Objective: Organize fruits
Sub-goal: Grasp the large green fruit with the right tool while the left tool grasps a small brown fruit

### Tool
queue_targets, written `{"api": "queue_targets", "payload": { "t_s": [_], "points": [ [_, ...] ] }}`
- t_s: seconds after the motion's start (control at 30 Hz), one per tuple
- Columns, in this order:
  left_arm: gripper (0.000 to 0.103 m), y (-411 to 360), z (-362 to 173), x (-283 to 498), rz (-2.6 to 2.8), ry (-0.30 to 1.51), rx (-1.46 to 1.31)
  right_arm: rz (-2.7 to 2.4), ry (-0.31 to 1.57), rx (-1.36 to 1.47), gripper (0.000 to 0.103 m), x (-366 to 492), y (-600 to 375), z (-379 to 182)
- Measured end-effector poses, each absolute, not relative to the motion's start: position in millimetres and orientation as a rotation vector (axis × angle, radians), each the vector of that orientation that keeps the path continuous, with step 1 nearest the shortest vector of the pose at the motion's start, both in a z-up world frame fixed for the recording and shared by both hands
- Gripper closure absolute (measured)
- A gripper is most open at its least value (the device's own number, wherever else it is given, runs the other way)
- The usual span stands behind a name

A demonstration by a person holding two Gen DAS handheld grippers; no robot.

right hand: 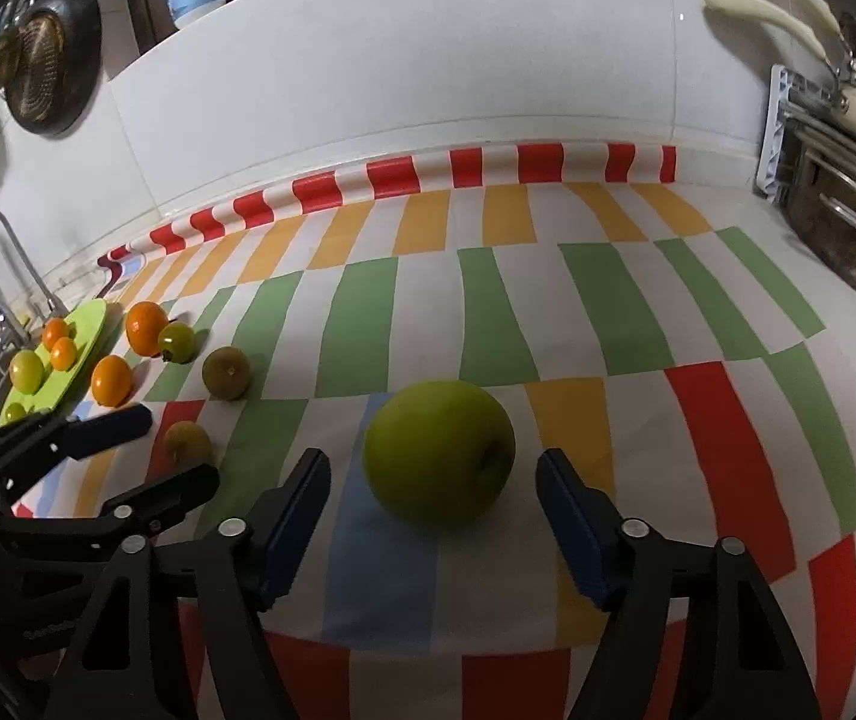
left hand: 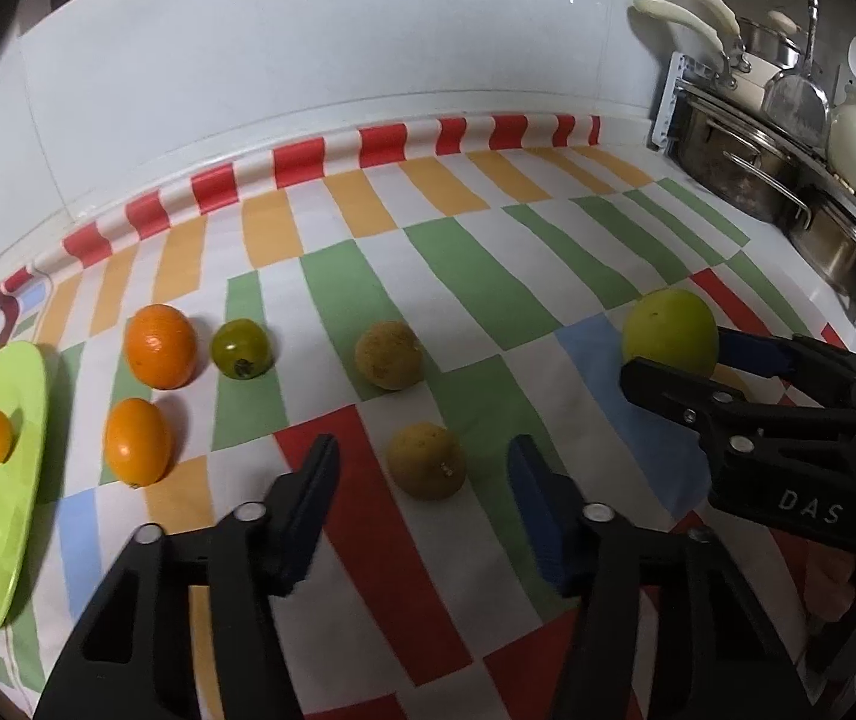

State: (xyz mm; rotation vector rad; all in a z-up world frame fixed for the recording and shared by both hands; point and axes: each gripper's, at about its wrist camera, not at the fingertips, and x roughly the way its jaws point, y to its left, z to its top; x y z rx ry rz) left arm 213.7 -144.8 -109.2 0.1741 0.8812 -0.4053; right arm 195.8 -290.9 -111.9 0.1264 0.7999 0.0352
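While off-plate (left hand: 11, 372): six fruits (left hand: 425, 461).

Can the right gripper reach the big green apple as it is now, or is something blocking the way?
Probably yes. The right gripper is open and the big green apple lies on the striped cloth just ahead, between its fingers, with nothing between them. The left gripper is off to the side.

Lime-green plate (left hand: 8, 372), green apple (right hand: 438, 453), orange citrus (left hand: 161, 346), possibly brownish-yellow fruit (left hand: 426, 461), multicoloured checked cloth (left hand: 475, 252)
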Motion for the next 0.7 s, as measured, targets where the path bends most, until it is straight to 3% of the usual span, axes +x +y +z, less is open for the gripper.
{"api": "queue_targets", "payload": {
  "t_s": [0.23, 0.7],
  "points": [
    [0.076, -145, -112, 218, -0.427, 0.893, 0.156, 0.047, 0.811, 0.141, 0.051, 202, -292, -119],
    [0.076, -135, -87, 205, -0.434, 0.835, 0.117, 0.080, 0.805, 0.118, 0.051, 187, -276, -103]
  ]
}}
